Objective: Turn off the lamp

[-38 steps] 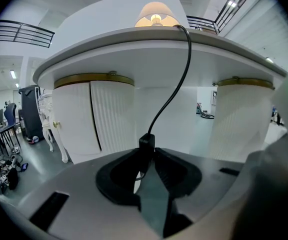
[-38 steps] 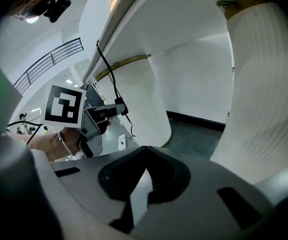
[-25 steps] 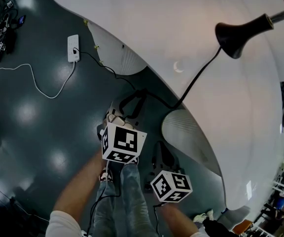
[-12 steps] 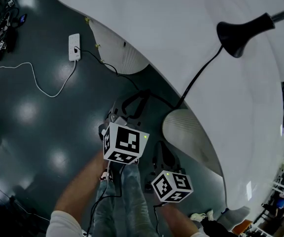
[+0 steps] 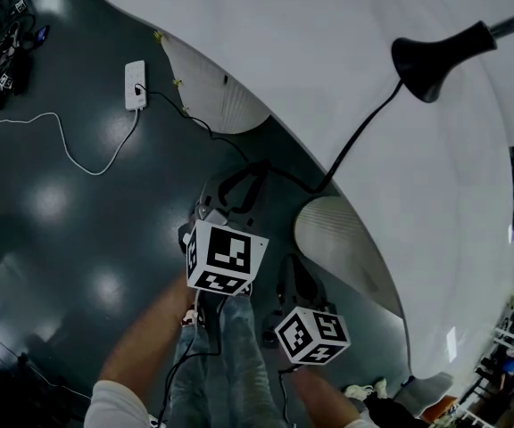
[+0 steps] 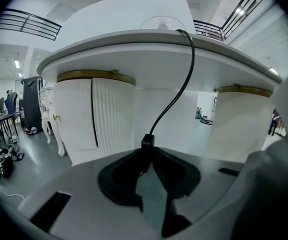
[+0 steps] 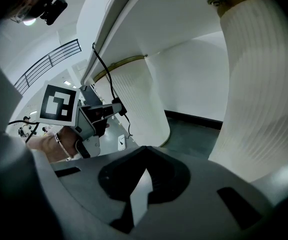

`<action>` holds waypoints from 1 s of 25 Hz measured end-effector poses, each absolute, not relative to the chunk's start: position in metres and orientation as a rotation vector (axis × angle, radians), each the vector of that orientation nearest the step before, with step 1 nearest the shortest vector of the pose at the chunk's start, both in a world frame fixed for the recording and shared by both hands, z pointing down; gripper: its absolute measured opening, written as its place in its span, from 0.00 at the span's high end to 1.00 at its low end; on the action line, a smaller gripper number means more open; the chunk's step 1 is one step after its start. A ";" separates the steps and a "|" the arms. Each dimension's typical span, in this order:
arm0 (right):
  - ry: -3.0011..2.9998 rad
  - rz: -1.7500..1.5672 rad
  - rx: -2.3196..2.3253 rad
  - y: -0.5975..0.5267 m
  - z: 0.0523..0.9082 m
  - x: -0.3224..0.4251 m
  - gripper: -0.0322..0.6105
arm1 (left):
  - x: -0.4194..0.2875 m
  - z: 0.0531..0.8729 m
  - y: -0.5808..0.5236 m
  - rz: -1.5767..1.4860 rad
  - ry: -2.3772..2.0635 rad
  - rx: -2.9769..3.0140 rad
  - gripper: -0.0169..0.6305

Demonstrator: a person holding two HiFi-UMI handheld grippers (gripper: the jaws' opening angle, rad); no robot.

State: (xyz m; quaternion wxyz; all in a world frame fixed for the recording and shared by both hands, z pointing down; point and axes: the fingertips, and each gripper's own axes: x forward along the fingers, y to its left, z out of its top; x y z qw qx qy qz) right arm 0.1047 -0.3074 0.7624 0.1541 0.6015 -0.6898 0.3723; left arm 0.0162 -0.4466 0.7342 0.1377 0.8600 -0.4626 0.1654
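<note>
While your right gripper [image 7: 145, 151] hangs below the table [image 5: 328, 43], jaws together and empty, your left gripper [image 6: 146, 154] clamps the switch [image 6: 147, 143] on the cord [image 6: 184, 79], just under the table's edge. Farther off, the lamp [image 5: 426, 61] stands well in on the table. Its long axis follows the stem, which points from the black base out of view. No glow touches the table, so it looks off; only release seems left.
</note>
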 end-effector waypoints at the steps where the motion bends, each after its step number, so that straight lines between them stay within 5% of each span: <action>1: -1.977 1.067 1.725 -0.307 0.762 0.105 0.95 | 0.016 0.734 -0.447 0.478 -1.340 2.487 0.85; 19: -1.977 1.062 1.730 -0.307 0.759 0.109 0.95 | 0.018 0.734 -0.447 0.498 -1.374 2.472 0.84; 25: -1.981 1.057 1.740 -0.307 0.754 0.109 0.95 | 0.015 0.730 -0.443 0.477 -1.390 2.463 0.75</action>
